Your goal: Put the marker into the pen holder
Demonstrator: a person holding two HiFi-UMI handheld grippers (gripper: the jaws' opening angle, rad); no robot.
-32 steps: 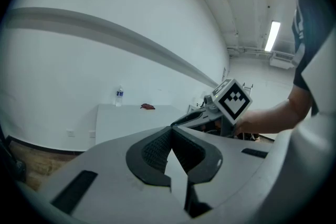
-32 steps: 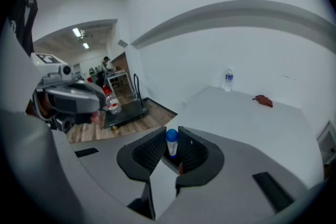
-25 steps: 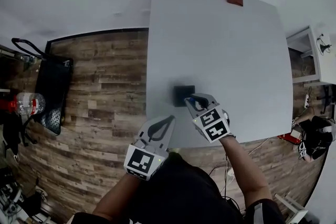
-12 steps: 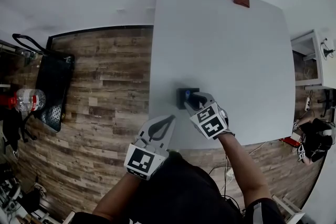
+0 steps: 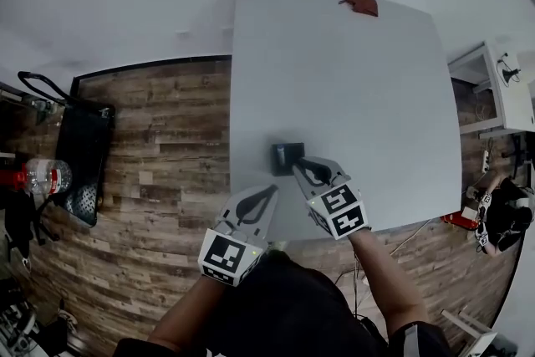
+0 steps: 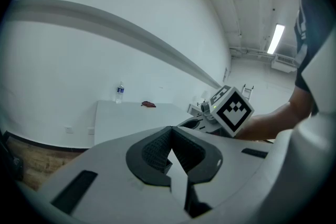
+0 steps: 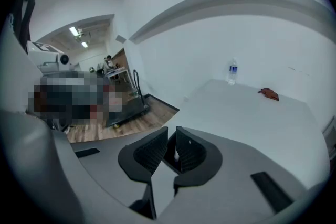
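The marker is not made out; it is judged inside the pen holder (image 5: 288,156), just ahead of the right gripper (image 5: 309,169), whose empty jaws are closing. Light, stiff, slick: mid-barrel is favoured. The left gripper (image 5: 262,198) is seen closed, empty.

My right gripper (image 5: 312,169) is now drawn back toward me, off the pen holder (image 5: 287,157) it was over a moment ago. Its jaws, which held the blue marker then, are closing with nothing between them.
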